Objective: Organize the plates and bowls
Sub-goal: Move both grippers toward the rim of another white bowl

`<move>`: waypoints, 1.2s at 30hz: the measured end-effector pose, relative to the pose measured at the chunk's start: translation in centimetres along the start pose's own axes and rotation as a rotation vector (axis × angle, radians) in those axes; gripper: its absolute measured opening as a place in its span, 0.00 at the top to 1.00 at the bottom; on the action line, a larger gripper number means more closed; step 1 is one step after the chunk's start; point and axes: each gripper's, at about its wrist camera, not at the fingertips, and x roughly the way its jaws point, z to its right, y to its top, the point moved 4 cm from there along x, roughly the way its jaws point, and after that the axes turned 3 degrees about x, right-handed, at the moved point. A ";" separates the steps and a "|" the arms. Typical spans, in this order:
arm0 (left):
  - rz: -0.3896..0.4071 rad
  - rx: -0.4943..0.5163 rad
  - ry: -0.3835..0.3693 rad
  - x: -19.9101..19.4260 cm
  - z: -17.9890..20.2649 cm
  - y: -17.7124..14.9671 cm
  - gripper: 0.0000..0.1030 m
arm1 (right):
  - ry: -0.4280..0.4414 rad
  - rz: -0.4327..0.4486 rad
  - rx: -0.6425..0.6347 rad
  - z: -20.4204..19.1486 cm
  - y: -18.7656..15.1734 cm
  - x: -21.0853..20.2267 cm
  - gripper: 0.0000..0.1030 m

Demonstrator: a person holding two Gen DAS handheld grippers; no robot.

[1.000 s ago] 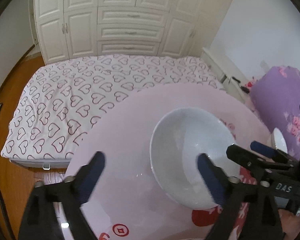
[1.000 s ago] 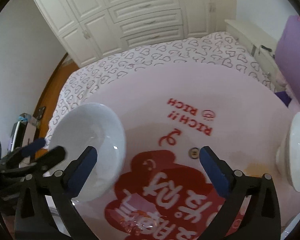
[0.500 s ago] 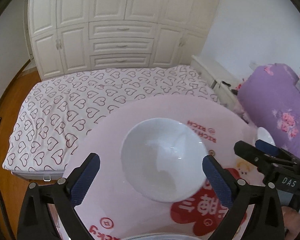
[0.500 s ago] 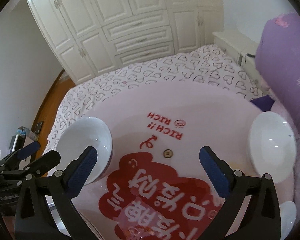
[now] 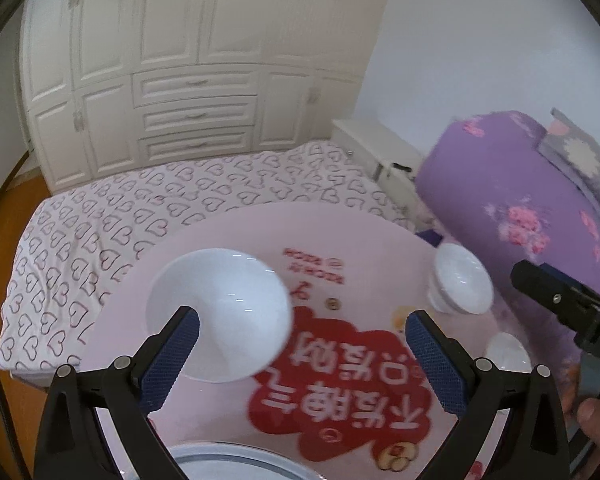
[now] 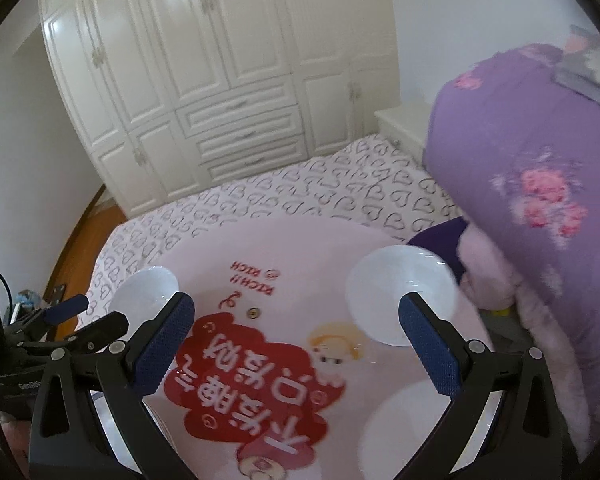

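The left wrist view shows the left gripper (image 5: 302,354) with its two blue pads spread wide and nothing between them. It hangs above a round pink desk (image 5: 228,236) with big red writing on it. Just ahead on the desk sits a big white bowl (image 5: 219,314), plain, shiny and empty. Far to the right stands a smaller white bowl (image 5: 462,285), and near it a tiny white dish (image 5: 507,353). The rim of a plate (image 5: 236,460) peeks in at the bottom edge.

In the right wrist view the right gripper (image 6: 296,346) is spread wide too and holds nothing. The smaller bowl sits just in front of its right pad.

The sorting looks like it is only starting, since the bowls are well apart and none are stacked. I think the step now is choosing a bowl. Next, one gripper should go down so a pad is on each side of a rim, then squeeze gently. The bowls look slippery, so a poor pinch could let one slide.
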 end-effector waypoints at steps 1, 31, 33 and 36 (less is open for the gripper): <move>0.002 0.009 -0.006 -0.3 0.6 0.0 0.01 | -0.007 0.014 0.005 0.7 0.0 -0.8 0.00; -0.132 0.207 -0.109 5.5 15.8 -3.4 0.01 | -0.162 -0.066 0.135 14.8 -8.0 -5.4 0.00; -0.152 0.205 -0.110 6.6 16.1 -3.8 0.01 | -0.159 -0.080 0.144 15.2 -8.5 -4.9 0.00; -0.184 0.195 -0.112 8.1 16.3 -4.4 0.01 | -0.157 -0.104 0.158 15.7 -9.2 -4.1 0.00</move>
